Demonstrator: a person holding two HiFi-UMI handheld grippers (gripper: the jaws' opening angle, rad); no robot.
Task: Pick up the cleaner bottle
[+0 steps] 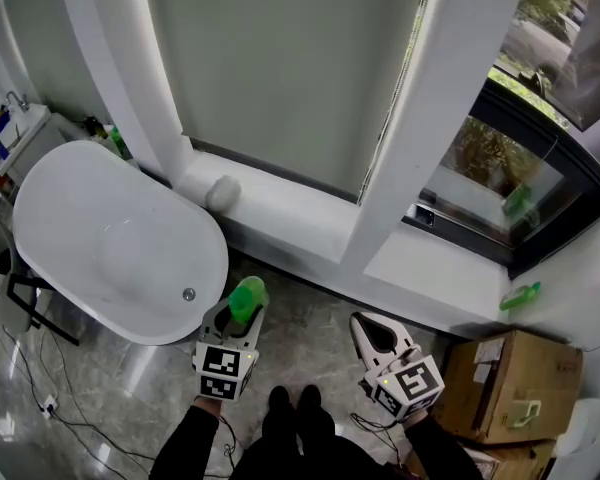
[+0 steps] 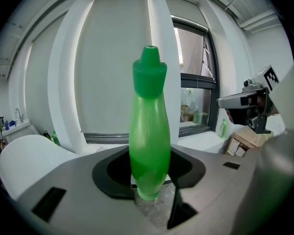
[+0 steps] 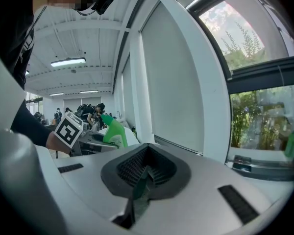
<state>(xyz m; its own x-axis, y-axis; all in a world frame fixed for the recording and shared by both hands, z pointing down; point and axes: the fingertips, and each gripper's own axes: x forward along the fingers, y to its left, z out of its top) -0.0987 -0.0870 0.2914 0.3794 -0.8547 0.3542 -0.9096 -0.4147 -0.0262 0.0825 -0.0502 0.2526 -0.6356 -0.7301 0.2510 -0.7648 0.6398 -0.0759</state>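
The cleaner bottle (image 1: 246,300) is bright green with a green cap. It stands upright between the jaws of my left gripper (image 1: 242,318), which is shut on its lower body. In the left gripper view the bottle (image 2: 149,131) fills the middle, its base clear of the floor, with the left gripper (image 2: 149,182) closed round it. My right gripper (image 1: 366,328) is lower right in the head view, shut and holding nothing. Its jaws (image 3: 144,173) meet in the right gripper view, where the bottle (image 3: 113,131) shows at the left. The right gripper (image 2: 245,104) also shows at the right of the left gripper view.
A white bathtub (image 1: 110,238) stands at the left. A white window ledge (image 1: 310,218) runs behind the grippers, with a grey roll (image 1: 222,192) on it. A second green bottle (image 1: 520,295) lies on the ledge's right end. Cardboard boxes (image 1: 515,383) sit bottom right; cables (image 1: 40,403) trail bottom left.
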